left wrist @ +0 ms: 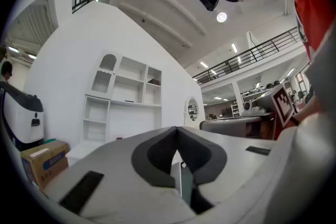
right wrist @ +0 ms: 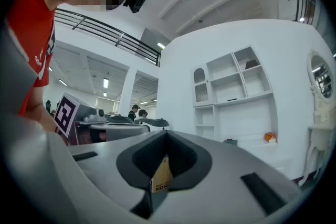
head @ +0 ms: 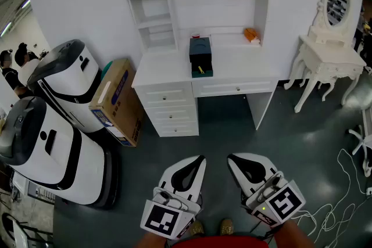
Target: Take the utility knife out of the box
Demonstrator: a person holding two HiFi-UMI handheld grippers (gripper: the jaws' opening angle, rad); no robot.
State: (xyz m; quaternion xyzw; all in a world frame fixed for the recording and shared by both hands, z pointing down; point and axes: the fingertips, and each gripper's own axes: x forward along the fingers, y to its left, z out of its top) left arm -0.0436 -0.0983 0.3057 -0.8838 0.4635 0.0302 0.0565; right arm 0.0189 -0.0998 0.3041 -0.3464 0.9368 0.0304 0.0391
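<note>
Editor: Where is the utility knife?

Operator: At twelve o'clock, well apart from me, on the white desk with drawers [head: 160, 71]. A small dark box [head: 200, 49] stands there with its bottom drawer [head: 202, 72] pulled open. The yellow sliver [head: 200, 69] inside I take for the knife.

Editor: And your claws?

Operator: Both clenched on nothing. My left gripper [head: 200, 158] [left wrist: 176, 129] and right gripper [head: 231, 158] [right wrist: 166, 134] hang side by side at six o'clock, close to my body, tips pointing deskward. I judge they're carried low and closed because I'm too far off to reach. The approach comes first, then the opening.
</note>
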